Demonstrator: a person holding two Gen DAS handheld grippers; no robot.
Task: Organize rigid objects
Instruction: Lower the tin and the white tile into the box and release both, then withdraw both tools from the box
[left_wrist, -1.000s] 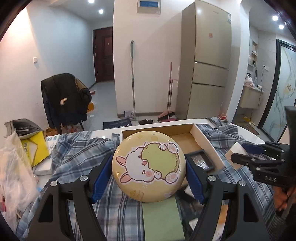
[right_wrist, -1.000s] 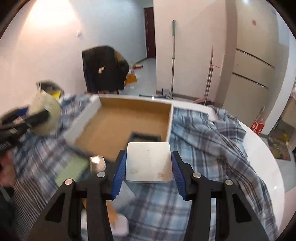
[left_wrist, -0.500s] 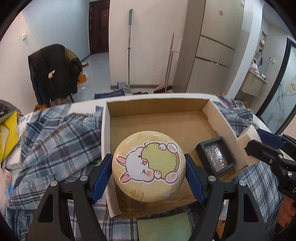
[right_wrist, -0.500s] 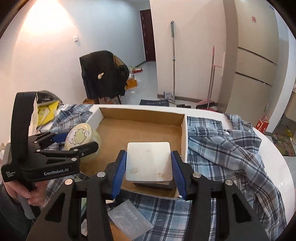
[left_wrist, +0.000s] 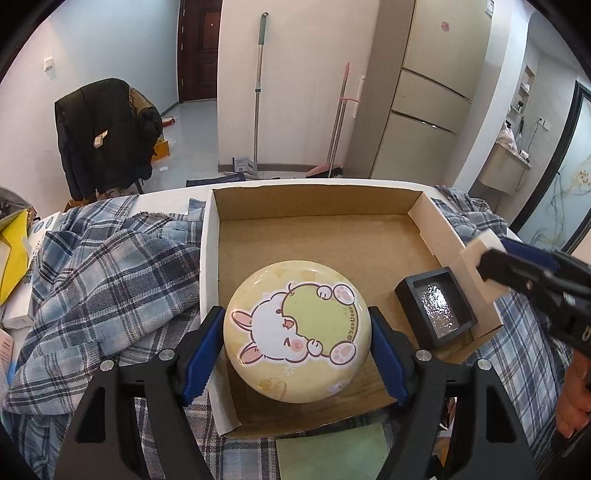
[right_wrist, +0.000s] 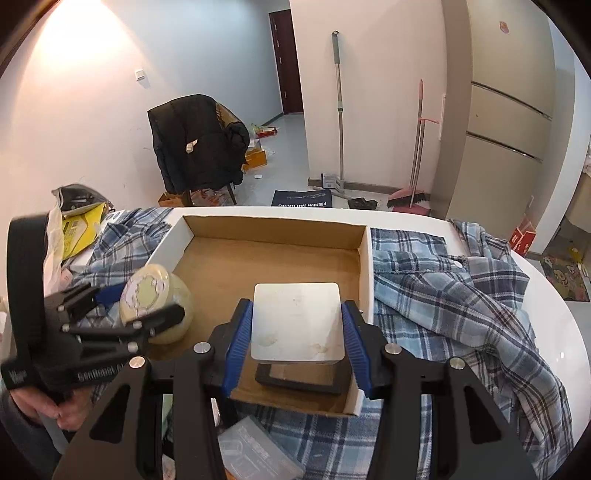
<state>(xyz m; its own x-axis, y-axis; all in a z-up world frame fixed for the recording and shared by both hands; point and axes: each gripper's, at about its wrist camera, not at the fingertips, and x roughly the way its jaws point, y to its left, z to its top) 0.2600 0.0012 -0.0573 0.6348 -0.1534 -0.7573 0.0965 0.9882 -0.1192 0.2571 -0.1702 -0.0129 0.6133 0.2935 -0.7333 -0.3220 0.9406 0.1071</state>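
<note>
My left gripper (left_wrist: 297, 350) is shut on a round yellow tin (left_wrist: 297, 330) with a cartoon rabbit lid and holds it over the near left part of an open cardboard box (left_wrist: 317, 206). The tin also shows in the right wrist view (right_wrist: 155, 306). My right gripper (right_wrist: 297, 343) is shut on a flat white square box (right_wrist: 297, 321) and holds it over the cardboard box's (right_wrist: 273, 225) near right corner, above a small black box (right_wrist: 303, 378). The black box (left_wrist: 436, 308) lies inside the cardboard box, at the right.
A blue plaid shirt (left_wrist: 103, 280) covers the white table (right_wrist: 554, 314) around the cardboard box. A green card (left_wrist: 336, 454) and a clear plastic case (right_wrist: 258, 454) lie near the front. Yellow packaging (left_wrist: 11, 254) and bags sit at the far left.
Both grippers have moved forward with their loads and now hang over the inside of the cardboard box. The white box now sits above the black box.
</note>
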